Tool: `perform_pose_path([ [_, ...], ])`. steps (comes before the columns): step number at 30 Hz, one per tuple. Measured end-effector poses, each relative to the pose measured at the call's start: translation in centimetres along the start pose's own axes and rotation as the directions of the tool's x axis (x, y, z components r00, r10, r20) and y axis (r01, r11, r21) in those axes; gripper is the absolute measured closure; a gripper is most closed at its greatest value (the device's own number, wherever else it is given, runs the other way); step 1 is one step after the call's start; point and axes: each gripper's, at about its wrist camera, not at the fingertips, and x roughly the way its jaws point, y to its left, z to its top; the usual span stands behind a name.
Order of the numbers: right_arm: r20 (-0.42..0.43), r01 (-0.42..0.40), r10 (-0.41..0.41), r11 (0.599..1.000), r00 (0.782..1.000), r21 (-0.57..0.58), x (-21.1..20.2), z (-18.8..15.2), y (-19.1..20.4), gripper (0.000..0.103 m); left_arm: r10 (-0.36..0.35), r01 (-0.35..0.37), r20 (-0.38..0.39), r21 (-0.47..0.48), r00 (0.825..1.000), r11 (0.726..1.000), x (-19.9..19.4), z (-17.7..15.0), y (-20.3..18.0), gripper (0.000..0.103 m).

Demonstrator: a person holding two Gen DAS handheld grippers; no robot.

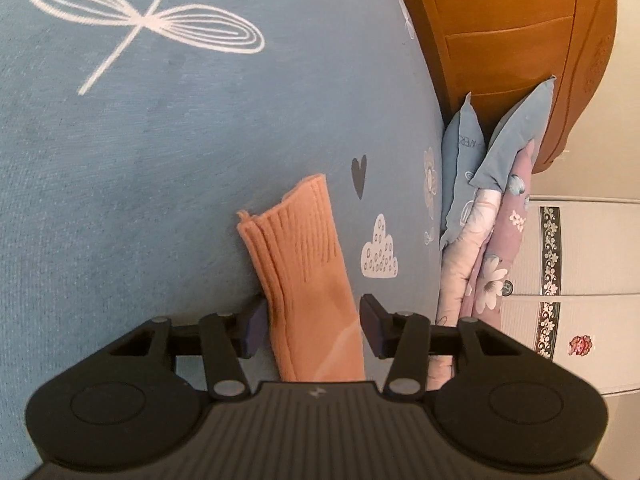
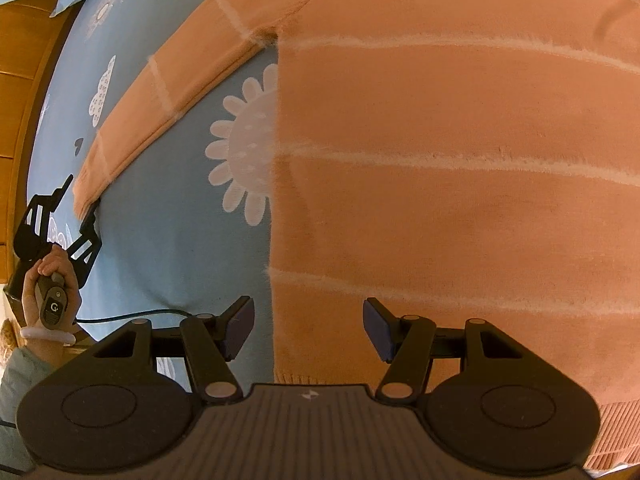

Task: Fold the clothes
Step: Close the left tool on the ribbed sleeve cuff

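An orange sweater with pale stripes lies flat on the blue patterned bedsheet (image 2: 168,248). Its body (image 2: 440,200) fills the right wrist view and one sleeve (image 2: 168,80) stretches out to the left. In the left wrist view the sleeve's ribbed cuff end (image 1: 304,248) lies between the fingers of my left gripper (image 1: 312,328). The pads sit close to both edges and the cloth is not squeezed. That gripper (image 2: 78,204) also shows at the cuff, held by a hand (image 2: 52,276). My right gripper (image 2: 308,332) is open and hovers over the body's left edge near the hem.
A wooden headboard (image 1: 500,20) borders the bed. Blue and pink floral pillows (image 1: 480,208) lean against it, just right of the cuff. A white cabinet (image 1: 580,260) stands beyond. A dark cable (image 2: 160,313) trails over the sheet from the left gripper's handle.
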Motion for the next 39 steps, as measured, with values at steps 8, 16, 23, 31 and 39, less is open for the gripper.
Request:
perform_pose_path([
  [8,-0.017,-0.003,0.003,1.0,1.0,0.007,0.2,-0.4,-0.2,0.038,-0.021,0.022,0.038,-0.024,0.999,0.999,-0.1,0.0,0.3,0.059],
  [16,-0.014,-0.003,0.003,1.0,1.0,0.007,0.3,-0.5,-0.3,0.038,-0.048,0.048,0.067,0.015,0.997,0.999,1.8,0.3,-0.9,0.062],
  [23,-0.014,-0.011,0.011,1.0,1.0,0.025,0.2,-0.4,-0.6,0.038,-0.025,0.025,0.04,-0.007,0.999,1.0,0.1,-0.8,-0.4,0.062],
  [31,-0.02,0.002,-0.002,1.0,1.0,0.019,0.4,-0.2,-0.8,0.038,-0.068,0.065,0.082,0.034,0.994,0.997,1.2,-1.5,-0.6,0.062],
  [39,-0.017,0.005,-0.005,1.0,1.0,0.002,0.5,0.0,-0.5,0.038,0.013,-0.014,0.033,0.044,0.999,0.999,1.1,-0.7,-1.3,0.087],
])
